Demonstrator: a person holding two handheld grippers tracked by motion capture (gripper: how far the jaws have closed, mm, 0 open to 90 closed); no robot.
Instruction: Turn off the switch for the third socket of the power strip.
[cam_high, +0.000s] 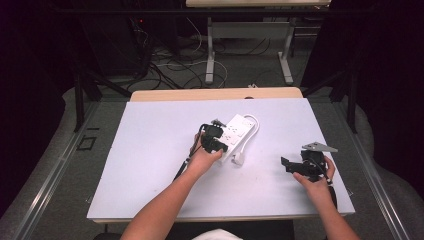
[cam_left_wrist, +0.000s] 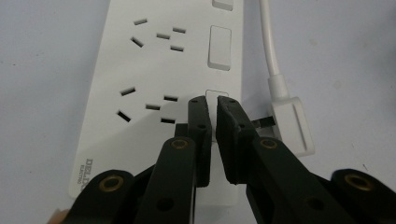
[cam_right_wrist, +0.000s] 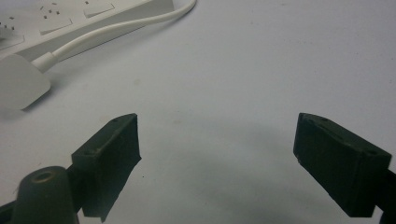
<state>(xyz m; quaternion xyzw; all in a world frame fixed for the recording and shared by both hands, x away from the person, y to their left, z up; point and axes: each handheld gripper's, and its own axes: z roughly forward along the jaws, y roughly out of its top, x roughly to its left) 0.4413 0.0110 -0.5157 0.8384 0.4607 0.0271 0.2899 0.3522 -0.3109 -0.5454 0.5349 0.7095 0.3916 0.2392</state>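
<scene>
The strip (cam_high: 235, 134) lies mid-table. The left gripper (cam_left_wrist: 211, 105), nearly clenched and empty, is pressed at a switch (cam_left_wrist: 215, 95); a slip could shove the strip. The right gripper (cam_right_wrist: 217, 140) is held released, apart.

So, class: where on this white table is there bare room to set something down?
Bare: the table left of the power strip, and the strip between its plug and the right claw. Crowded: around the left claw.
</scene>
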